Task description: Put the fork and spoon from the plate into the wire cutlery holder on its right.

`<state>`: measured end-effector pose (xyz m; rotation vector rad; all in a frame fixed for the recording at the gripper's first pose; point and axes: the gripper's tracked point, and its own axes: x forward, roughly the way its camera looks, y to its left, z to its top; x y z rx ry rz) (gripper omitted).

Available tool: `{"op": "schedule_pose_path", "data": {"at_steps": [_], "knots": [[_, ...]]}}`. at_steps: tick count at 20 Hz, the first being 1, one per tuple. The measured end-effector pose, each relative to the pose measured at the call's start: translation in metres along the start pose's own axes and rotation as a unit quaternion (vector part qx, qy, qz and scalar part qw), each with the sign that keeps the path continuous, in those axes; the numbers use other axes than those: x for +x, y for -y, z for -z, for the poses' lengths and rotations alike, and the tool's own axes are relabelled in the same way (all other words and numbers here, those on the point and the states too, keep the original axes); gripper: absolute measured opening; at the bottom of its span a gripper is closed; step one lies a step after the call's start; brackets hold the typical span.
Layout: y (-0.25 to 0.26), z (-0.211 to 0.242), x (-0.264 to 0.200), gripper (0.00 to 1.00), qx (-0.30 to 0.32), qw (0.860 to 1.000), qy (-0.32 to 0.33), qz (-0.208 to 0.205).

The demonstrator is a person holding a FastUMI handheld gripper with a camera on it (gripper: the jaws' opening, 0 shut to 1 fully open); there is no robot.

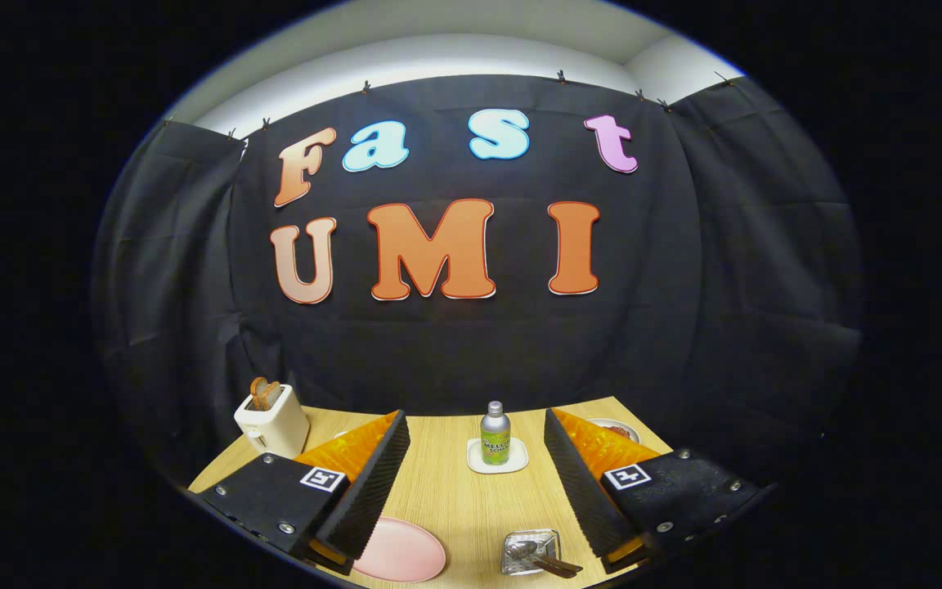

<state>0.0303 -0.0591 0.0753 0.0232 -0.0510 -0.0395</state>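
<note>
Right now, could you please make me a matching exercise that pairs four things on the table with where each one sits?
Things:
1. toaster
2. bottle
3. plate
4. holder

Places:
A. on a small white coaster, beyond the open tongs
B. near the right finger's base, cutlery inside
C. beyond the left finger, bread in its slot
D. by the left finger's base, bare

Pairs: 1-C, 2-A, 3-D, 4-B
</note>
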Motion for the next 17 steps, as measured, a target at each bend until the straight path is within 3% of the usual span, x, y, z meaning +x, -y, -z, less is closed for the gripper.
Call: {"op": "schedule_pose_path", "data": {"at_steps": [17], "knots": [[0.002, 0.007, 0.011, 0.99, 0.005, 1.0, -0.011, -0.006]]}}
